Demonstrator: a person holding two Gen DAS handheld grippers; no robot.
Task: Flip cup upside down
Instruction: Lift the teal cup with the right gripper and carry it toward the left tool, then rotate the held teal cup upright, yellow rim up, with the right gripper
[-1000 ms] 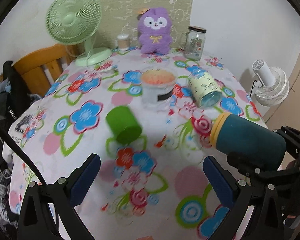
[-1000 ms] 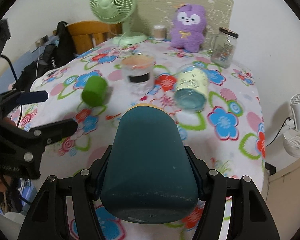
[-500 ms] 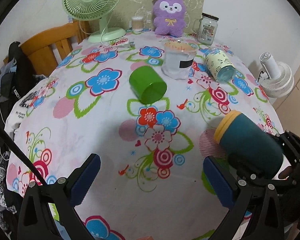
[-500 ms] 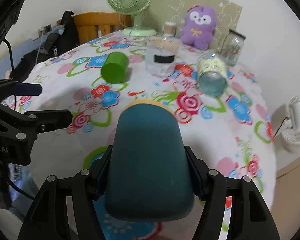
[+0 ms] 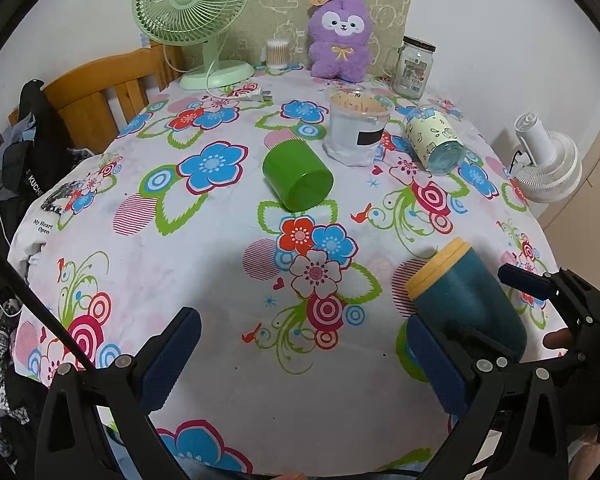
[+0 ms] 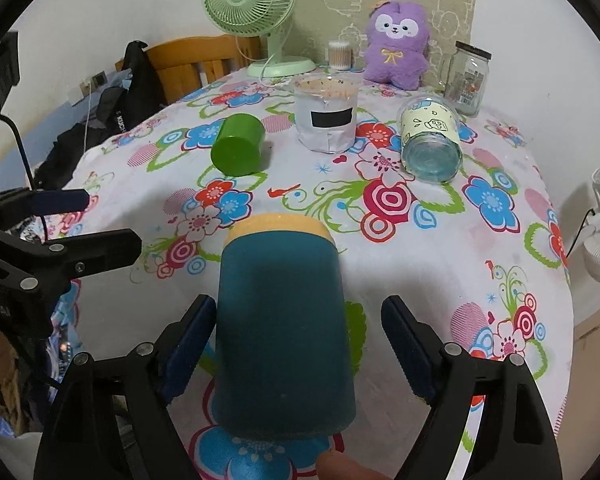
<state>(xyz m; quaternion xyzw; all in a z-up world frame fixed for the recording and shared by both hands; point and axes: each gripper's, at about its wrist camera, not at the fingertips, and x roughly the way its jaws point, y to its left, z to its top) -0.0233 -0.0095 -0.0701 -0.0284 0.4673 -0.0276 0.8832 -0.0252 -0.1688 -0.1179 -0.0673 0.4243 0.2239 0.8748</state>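
Note:
A dark teal cup with a yellow rim (image 6: 282,328) stands upside down, rim on the flowered tablecloth, near the front edge. My right gripper (image 6: 296,344) is open around it, with a gap at each finger. The same cup (image 5: 464,304) shows at the lower right of the left wrist view. My left gripper (image 5: 304,354) is open and empty above the cloth, left of the cup. A green cup (image 5: 298,174) lies on its side mid-table. A patterned glass cup (image 5: 434,142) lies on its side to the right.
A clear tub with a black label (image 5: 358,128) stands behind the green cup. A green desk fan (image 5: 196,20), a purple plush toy (image 5: 340,38), a cotton swab pot (image 5: 278,54) and a glass jar (image 5: 414,66) line the back. A wooden chair (image 5: 108,88) stands left, a white fan (image 5: 546,164) right.
The right gripper has set the teal cup down upside down on the cloth and opened its jaws off it. Both grippers have pulled back toward the front edge.

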